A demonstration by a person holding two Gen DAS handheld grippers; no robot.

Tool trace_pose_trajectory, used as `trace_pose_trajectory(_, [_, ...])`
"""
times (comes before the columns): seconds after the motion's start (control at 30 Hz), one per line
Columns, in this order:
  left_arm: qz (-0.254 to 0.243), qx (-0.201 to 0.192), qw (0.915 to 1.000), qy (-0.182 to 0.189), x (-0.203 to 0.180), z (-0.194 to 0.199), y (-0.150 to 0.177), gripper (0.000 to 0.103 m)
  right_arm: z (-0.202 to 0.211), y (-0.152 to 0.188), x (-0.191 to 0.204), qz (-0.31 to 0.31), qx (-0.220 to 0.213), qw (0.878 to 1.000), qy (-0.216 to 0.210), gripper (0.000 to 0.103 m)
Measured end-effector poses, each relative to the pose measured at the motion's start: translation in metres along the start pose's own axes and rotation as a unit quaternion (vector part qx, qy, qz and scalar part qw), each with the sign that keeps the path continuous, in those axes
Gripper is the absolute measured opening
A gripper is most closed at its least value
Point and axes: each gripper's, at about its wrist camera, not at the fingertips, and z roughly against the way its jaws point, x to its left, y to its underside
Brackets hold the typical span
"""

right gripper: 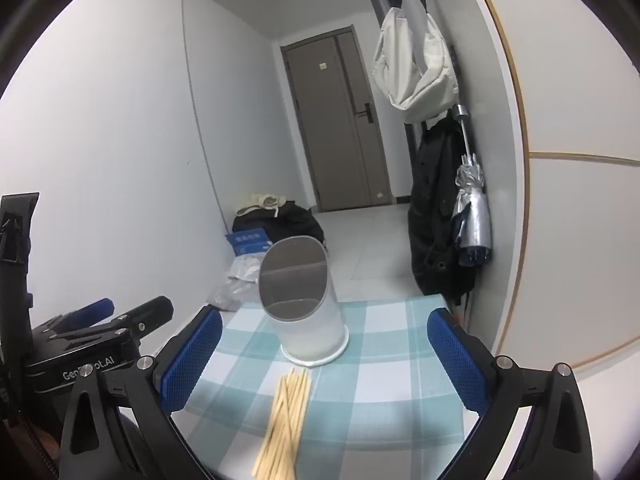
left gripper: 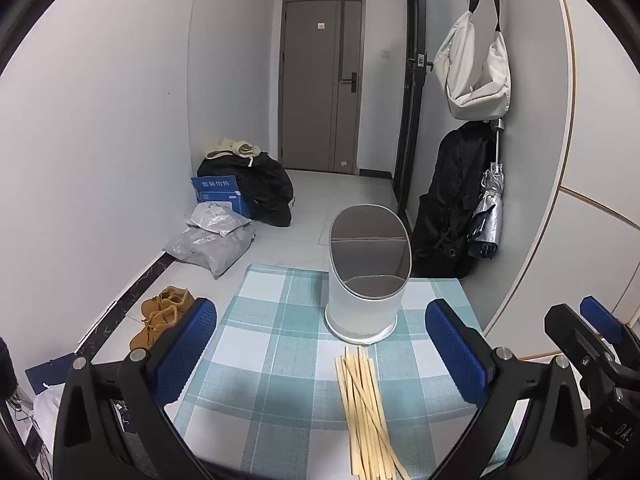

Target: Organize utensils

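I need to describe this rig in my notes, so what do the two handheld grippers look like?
Both match: the left gripper and right gripper have black angular frames with silver bolts, and fingers faced with blue dimpled pads. The left gripper's body carries partly hidden white lettering. No sleeves show.

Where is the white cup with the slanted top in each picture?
Left wrist view: the white cup stands right of the middle, behind the pile of chopsticks.
Right wrist view: the cup stands just left of the middle, behind the chopsticks.
Shared landmark: the grey door far behind it.
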Motion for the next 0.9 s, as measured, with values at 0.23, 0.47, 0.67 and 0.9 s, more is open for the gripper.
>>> trace_pose_trajectory(0.23, [0.002, 0.004, 1.0000, -0.004, -0.001, -0.001, 0.002, 0.102, -0.002, 0.000, -0.001, -0.001, -0.006, 1.000, 0.000, 0.103])
trace_pose_trajectory(0.47, [0.005, 0.002, 1.0000, -0.004, 0.002, 0.000, 0.002, 0.102, 0.000, 0.002, -0.002, 0.001, -0.009, 1.000, -0.006, 0.103])
trace_pose_trajectory(0.67, [0.010, 0.002, 0.9999, -0.006, 0.005, 0.000, 0.001, 0.102, -0.002, 0.001, -0.002, 0.004, -0.008, 1.000, -0.006, 0.103])
trace_pose_trajectory(0.9, [0.005, -0.006, 0.9999, -0.009, 0.010, 0.000, -0.002, 0.102, 0.000, 0.005, -0.002, 0.004, -0.012, 1.000, -0.006, 0.103])
